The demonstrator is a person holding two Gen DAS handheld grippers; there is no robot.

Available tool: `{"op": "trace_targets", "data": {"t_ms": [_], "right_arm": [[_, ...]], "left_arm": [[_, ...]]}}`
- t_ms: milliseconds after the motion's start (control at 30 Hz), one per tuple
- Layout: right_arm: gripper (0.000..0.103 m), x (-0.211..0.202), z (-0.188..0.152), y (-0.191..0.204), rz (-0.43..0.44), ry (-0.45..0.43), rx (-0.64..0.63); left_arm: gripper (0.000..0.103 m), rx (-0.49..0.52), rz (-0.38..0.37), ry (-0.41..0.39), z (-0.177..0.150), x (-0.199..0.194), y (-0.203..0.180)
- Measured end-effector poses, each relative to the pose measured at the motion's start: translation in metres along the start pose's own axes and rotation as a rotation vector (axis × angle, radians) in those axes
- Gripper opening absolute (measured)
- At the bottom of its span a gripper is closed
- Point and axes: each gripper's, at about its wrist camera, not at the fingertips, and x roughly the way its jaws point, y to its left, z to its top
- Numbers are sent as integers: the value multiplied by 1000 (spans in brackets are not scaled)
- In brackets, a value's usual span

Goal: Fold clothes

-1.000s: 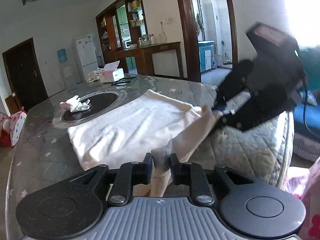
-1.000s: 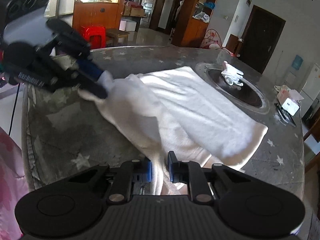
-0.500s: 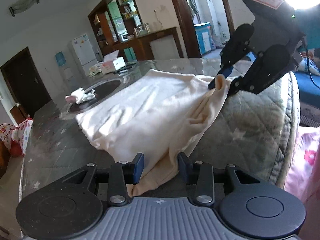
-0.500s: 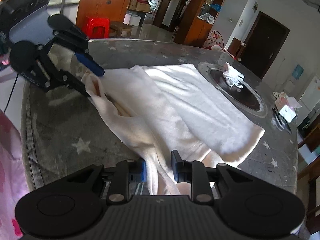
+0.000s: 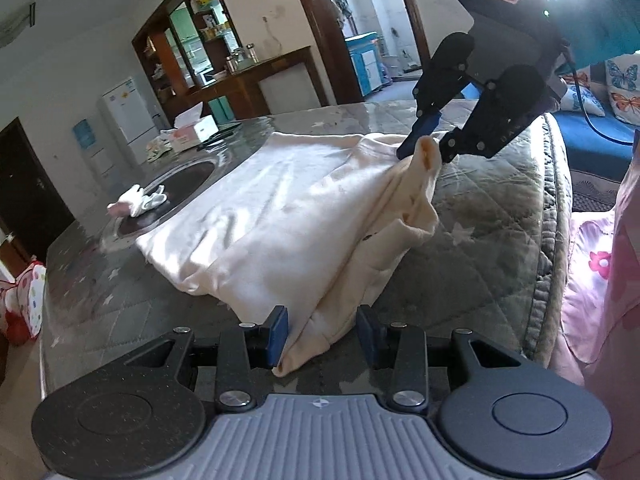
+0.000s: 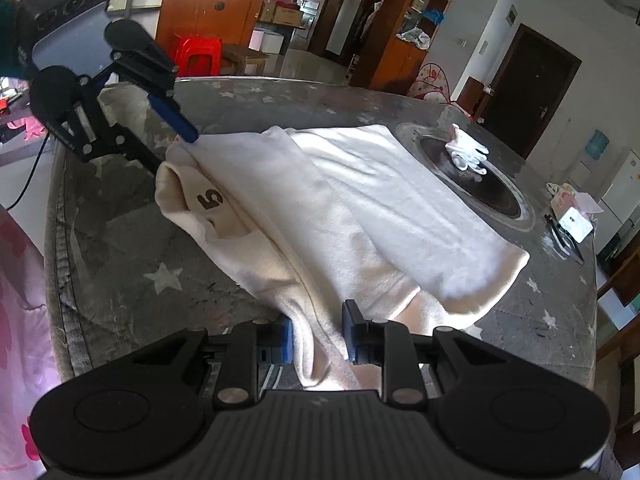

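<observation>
Cream garment [image 5: 280, 216]: we see it lying across the table, half folded, with one layer doubled over the other. The near edge is bunched into a ridge that runs from one gripper to the other.
Table [image 5: 480, 240]: round, under a grey quilted cover with pale stars. The garment sits on the side near us.
Left gripper [image 5: 322, 332]: we find its jaws partly apart. A hanging end of the garment passes between them, and the pads do not seem to press on it.
Right gripper [image 6: 318, 336]: its jaws stand narrowly apart with a thick fold of the garment filling the gap. From the left wrist we see its tips pinching a peak of cloth lifted off the table.
Mark [image 6: 210, 200]: a dark "5" shows on the inner cloth, near the left gripper.
Gloves [image 6: 466, 152]: white, heaped on the dark round plate [image 6: 492, 196] in the table's middle, just beyond the garment's far edge.
Box [image 5: 196, 130]: a tissue box at the far rim, well apart from the garment.
Sleeve [image 5: 600, 20]: teal, behind the right gripper.
</observation>
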Motion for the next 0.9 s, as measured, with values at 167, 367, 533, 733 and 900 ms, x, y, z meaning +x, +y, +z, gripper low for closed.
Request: {"op": "trace_targets", "data": {"t_ms": [167,367,533,733,900], "right_arm": [[13,-1,0,0,-6,-5,9],[9,-15,6,-2,7,-28,36],[8,-40,12,0,35,-53,53],[8,-92,16,17,117,-58,95],[7,-115,23,18,140,-62,135]], "left_arm": [[16,-64,-23,0,2,6,6],[13,-228,-34,-37,8,-13,18],[12,-328,-45,-60,12,-39,16],[12,-504,-73,-113,11,-92,0],[11,-559,-57,-150,17,-110,-2]]}}
